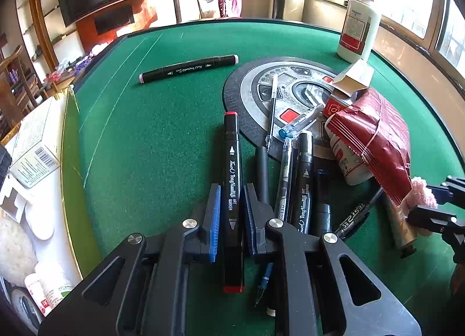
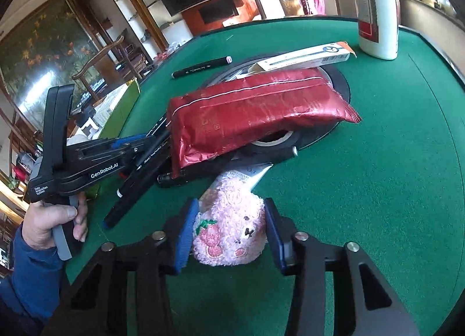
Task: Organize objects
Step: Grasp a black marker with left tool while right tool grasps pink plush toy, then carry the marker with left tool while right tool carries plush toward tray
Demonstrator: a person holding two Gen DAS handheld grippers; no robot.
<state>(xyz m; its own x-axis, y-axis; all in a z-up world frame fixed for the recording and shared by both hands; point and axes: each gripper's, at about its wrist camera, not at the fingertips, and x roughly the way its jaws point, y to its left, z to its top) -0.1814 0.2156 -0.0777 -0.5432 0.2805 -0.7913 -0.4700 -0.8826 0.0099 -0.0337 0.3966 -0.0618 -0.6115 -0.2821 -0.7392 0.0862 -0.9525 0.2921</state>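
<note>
pens and markers: a bunch of them lies in a messy pile on the green surface (image 1: 162, 121), near the round grey disc (image 1: 261, 95) in the middle.
red-capped marker (image 1: 232, 190): black, with a red cap at each end. it sits between the blue pads of the left gripper (image 1: 231, 219).
left gripper fingers (image 1: 213, 214): close together on the red-capped marker, with the pads against its sides.
lone marker (image 1: 189, 68): lies by itself on the felt, well apart from the pile.
pink plush toy (image 2: 229, 231): fluffy, with a strawberry and a little bear face sewn on. it lies on the surface just in front of the pile.
right gripper (image 2: 231, 234): its fingers (image 2: 186, 237) stand on both sides of the pink plush toy. the left pad touches the fluff. i cannot tell if the right pad presses on it.
red bag (image 2: 250, 115): shiny and crinkly, it lies on top of the disc and some pens.
white bottle (image 2: 375, 7): stands upright at the far edge, well apart from the pile.
long box (image 2: 305, 57): rests behind the red bag.
hand (image 2: 55, 219): in a blue sleeve, it holds the handle of the left gripper.
</note>
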